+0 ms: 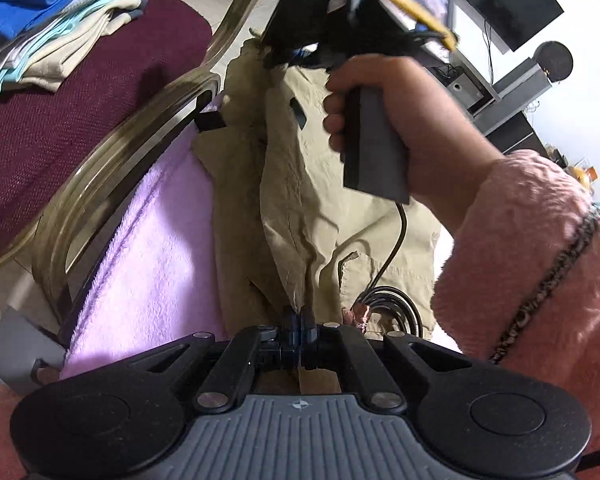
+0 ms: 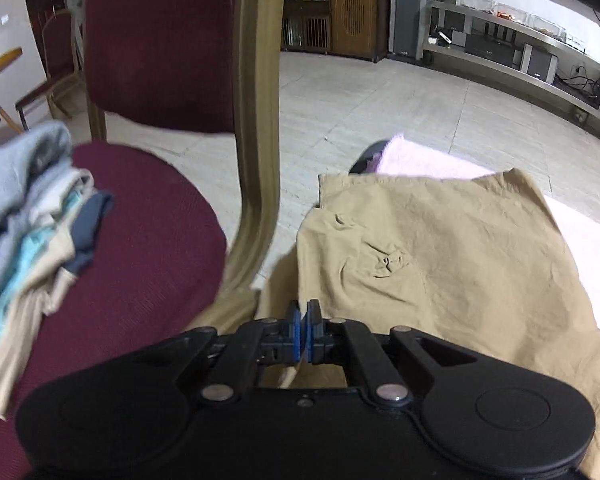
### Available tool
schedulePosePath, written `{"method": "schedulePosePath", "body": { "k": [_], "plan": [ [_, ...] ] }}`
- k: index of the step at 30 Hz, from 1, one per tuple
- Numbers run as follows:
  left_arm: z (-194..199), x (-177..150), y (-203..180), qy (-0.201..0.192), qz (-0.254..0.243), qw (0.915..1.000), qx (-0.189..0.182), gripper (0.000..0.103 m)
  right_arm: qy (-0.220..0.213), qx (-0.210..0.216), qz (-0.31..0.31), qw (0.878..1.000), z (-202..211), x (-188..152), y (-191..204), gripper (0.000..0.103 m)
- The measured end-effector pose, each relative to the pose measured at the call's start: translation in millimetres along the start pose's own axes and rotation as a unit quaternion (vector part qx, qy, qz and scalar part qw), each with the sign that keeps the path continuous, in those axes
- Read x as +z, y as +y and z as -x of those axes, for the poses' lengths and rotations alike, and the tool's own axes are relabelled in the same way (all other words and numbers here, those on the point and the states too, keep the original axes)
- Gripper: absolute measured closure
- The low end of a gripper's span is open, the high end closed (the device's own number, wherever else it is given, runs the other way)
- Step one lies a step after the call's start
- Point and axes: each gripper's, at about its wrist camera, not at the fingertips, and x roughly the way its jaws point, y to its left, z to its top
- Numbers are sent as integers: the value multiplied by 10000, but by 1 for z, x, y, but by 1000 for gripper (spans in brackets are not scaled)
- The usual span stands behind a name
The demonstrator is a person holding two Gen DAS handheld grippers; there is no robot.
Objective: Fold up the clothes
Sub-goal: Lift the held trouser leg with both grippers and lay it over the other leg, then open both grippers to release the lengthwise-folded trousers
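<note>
Left gripper [image 1: 300, 320]: fingers pressed together on a ridge of the tan trousers [image 1: 324, 184], pinching the cloth at the near edge. Right gripper [image 2: 302, 330]: fingers likewise closed, with a strip of tan cloth caught between the blue pads; it is held by the person's hand [image 1: 384, 120], seen from the left wrist view above the far end of the garment.

The trousers lie on the pink blanket [image 1: 148, 248], just right of the chair [image 1: 80, 120], crumpled along the middle and partly doubled over. Beyond them, on the chair seat, sits a stack of folded clothes [image 1: 48, 24].

Judgement: a fold of the trousers is in hand, with both grips on the cloth. Whether this is an opening fold or a closing one the views do not settle.

To do it well, both pinches should hold equal tension so the fabric hangs flat, not twisted. Edges should be matched before lowering. The cable [image 1: 392, 248] trailing across the cloth, right of the chair, risks being trapped in the fold; keep it clear. The central crease needs smoothing, or it will set into the fold.
</note>
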Motion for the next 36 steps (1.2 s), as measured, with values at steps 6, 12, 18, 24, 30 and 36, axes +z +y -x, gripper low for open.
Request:
{"method": "schedulePosePath", "body": {
  "k": [6, 12, 18, 24, 30, 36],
  "plan": [
    [-1, 4, 18, 97, 352, 9992, 169, 100, 725, 558, -480, 9946, -9, 9, -1, 65],
    [19, 7, 18, -697, 397, 9943, 700, 97, 361, 186, -381, 9984, 70, 6, -41, 56],
    [32, 10, 7, -1440, 120, 9884, 475, 87, -361, -360, 2, 9987, 198, -11, -105, 56],
    [8, 29, 14, -1323, 627, 9888, 307, 73, -570, -232, -561, 9965, 253, -50, -170, 56],
    [-30, 34, 23, -832, 964, 9897, 652, 91, -404, 580, -1852, 9802, 215, -115, -243, 55],
    [-27, 30, 33, -739, 1476, 9809, 1026, 89, -151, 1414, -3104, 9399, 168, -154, -288, 56]
  ]
}}
